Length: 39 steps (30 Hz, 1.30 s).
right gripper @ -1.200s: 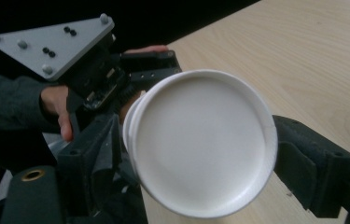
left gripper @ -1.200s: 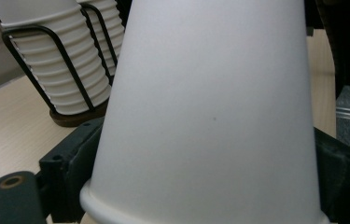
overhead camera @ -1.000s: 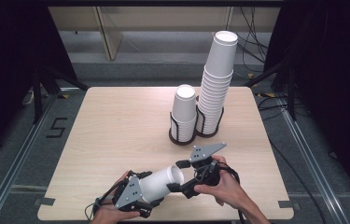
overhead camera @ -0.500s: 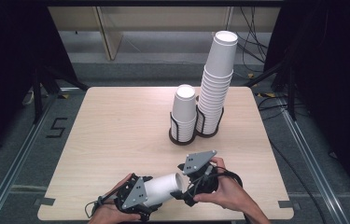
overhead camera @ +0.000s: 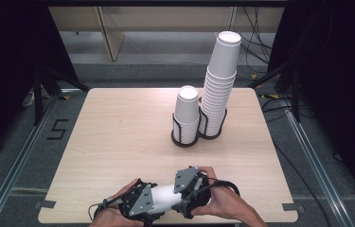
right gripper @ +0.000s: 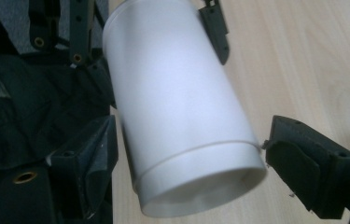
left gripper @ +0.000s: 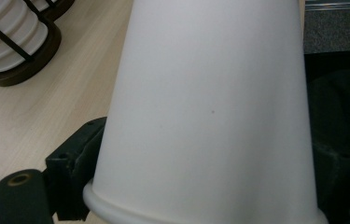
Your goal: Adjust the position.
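table [overhead camera: 118, 142] high view: cup stacks [overhead camera: 187, 113]; right hand-held gripper [right gripper: 186, 158] view: cup [right gripper: 177, 107] base.

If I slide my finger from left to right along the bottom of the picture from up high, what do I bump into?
Left gripper → white paper cup lying on its side → right gripper → the person's right hand.

A pale wooden desk [overhead camera: 118, 137] stands on grey floor [overhead camera: 19, 156] between metal rails [overhead camera: 307, 146]. Black curtains [overhead camera: 9, 56] hang on both sides; a light wooden shelf [overhead camera: 113, 28] stands behind.
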### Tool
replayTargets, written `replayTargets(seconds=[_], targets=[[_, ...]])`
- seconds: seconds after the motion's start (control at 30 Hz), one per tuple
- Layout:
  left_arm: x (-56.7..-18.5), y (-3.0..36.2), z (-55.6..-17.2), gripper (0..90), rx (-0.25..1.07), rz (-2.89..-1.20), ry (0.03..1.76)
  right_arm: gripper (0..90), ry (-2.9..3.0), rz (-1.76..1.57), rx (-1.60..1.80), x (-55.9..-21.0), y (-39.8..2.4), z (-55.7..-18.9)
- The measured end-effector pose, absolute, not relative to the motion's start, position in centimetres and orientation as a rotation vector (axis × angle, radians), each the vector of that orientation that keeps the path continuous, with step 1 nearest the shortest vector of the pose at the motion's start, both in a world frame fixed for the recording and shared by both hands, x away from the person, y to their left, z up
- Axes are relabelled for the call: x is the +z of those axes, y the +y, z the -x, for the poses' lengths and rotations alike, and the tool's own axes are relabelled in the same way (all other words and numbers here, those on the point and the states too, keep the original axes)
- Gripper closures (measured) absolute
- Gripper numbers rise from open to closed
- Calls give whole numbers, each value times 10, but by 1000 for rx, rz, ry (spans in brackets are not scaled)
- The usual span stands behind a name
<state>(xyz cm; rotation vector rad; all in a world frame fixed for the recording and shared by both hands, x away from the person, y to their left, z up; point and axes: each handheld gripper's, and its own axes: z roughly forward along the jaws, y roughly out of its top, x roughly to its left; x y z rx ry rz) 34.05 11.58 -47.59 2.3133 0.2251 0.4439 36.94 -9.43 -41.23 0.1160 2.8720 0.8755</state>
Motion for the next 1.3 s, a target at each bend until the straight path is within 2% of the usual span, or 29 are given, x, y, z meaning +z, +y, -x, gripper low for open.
replayTargets(seconds=[0.47, 0.53, 0.63, 0.87, 0.93, 0.97, 1.07, 1.3], targets=[[-473, 113, -337, 145, 426, -2345, 183, 188, 2879, 62, 691, -433, -75, -364], [-474, 113, -336, 145, 413, -2343, 178, 189, 2901, -9, 673, -435, -75, -360], [-472, 113, -336, 145, 419, -2349, 166, 198, 2890, 88, 678, -437, -73, -363], [-472, 115, -338, 125, 383, -2323, 152, 233, 2914, 93, 678, -439, -73, -363], [-474, 118, -340, 103, 357, -2281, 174, 231, 2919, 91, 709, -438, -76, -365], [-475, 119, -340, 92, 350, -2239, 192, 231, 2879, 190, 739, -436, -76, -370], [-477, 124, -344, 74, 326, -2158, 223, 231, 2926, 77, 826, -434, -82, -369], [-475, 133, -347, 57, 264, -1936, 257, 231, 2905, 85, 1055, -426, -99, -382]])
